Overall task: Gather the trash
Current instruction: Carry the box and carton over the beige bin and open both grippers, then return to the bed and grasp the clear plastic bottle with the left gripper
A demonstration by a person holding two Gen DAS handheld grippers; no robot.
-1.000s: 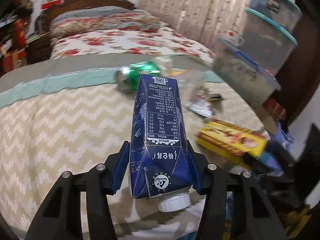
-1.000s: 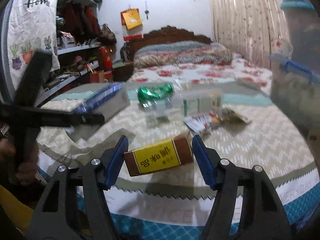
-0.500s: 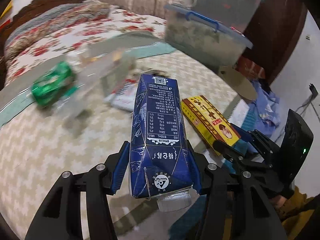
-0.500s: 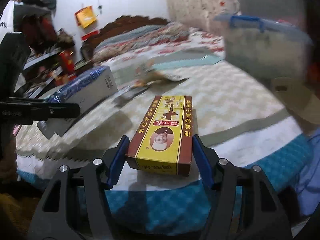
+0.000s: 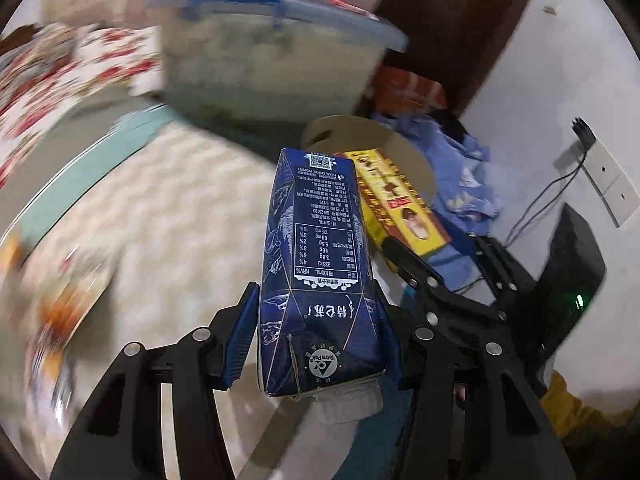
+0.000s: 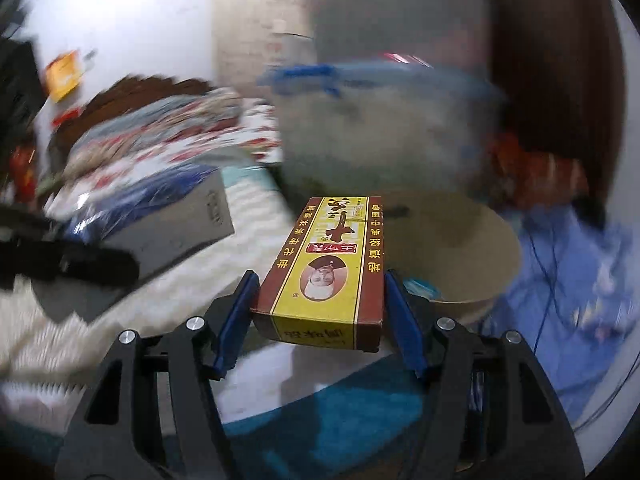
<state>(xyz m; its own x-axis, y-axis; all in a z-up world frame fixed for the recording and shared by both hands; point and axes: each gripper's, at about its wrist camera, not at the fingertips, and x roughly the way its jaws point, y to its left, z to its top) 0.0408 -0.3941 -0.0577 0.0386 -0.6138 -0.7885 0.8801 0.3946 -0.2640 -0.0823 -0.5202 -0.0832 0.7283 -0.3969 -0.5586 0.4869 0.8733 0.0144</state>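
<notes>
The left gripper [image 5: 316, 344] is clamped on a dark blue Tetra Pak carton [image 5: 320, 272], its blue pads pressing both sides near the capped end, which points back toward the camera. The right gripper [image 6: 318, 320] is clamped the same way on a yellow and brown seasoning box [image 6: 326, 264]. Both items hang in the air past the edge of a table covered by a cream zigzag cloth [image 5: 160, 232]. Just beyond and below them sits a round tan bin [image 6: 472, 256], its rim open, with blue fabric [image 5: 460, 176] beside it and a lidded storage tub [image 5: 272, 52] behind. The surroundings are blurred. To finish well, each item likely needs to sit squarely over the bin mouth before the grip loosens, one at a time so they do not knock together
</notes>
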